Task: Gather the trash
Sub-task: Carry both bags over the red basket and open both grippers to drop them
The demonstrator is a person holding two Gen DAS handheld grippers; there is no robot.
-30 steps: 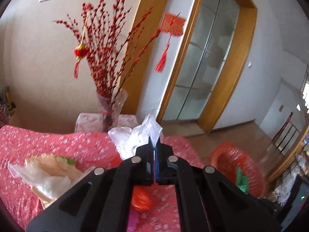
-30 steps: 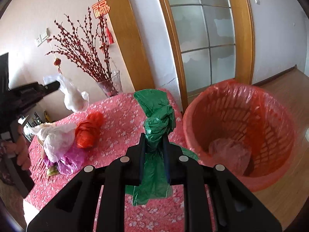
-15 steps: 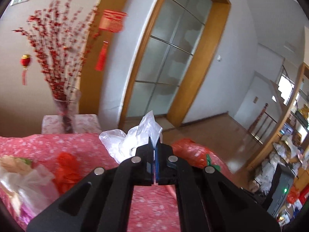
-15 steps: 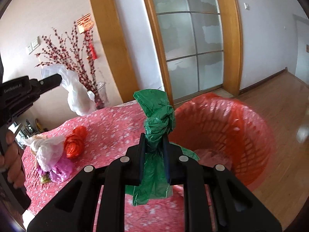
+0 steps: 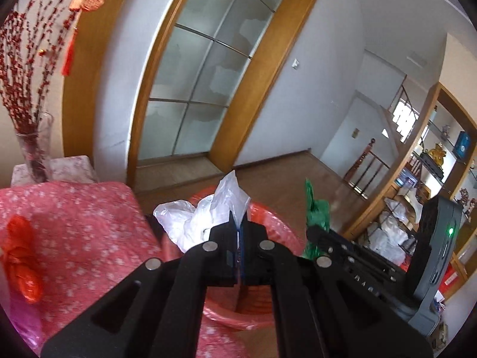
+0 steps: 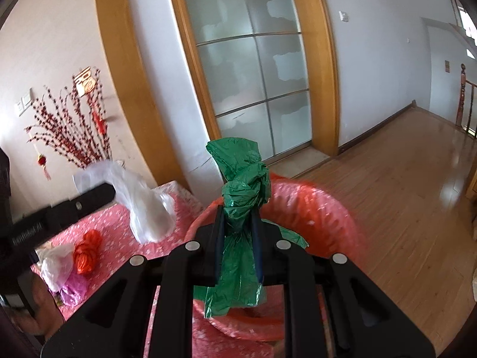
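My left gripper [image 5: 237, 219] is shut on a white plastic bag [image 5: 202, 214] and holds it over the near rim of the red trash basket [image 5: 268, 217]. My right gripper [image 6: 237, 211] is shut on a knotted green plastic bag [image 6: 243, 188] and holds it above the same basket [image 6: 316, 211]. In the right wrist view the left gripper [image 6: 111, 189] carries the white bag [image 6: 143, 205] at the left. In the left wrist view the right gripper [image 5: 313, 232] shows with the green bag [image 5: 317, 211].
A table with a pink flowered cloth [image 5: 74, 223] stands left of the basket. On it lie a red bag [image 6: 88, 250], a white bag [image 6: 56, 264] and a purple bag [image 6: 73, 291]. A vase of red branches [image 5: 32, 149] stands behind. Wooden floor [image 6: 402, 194] lies to the right.
Both grippers have swung right from over the table to the basket, each still holding its bag. The basket now lies directly under both bags.
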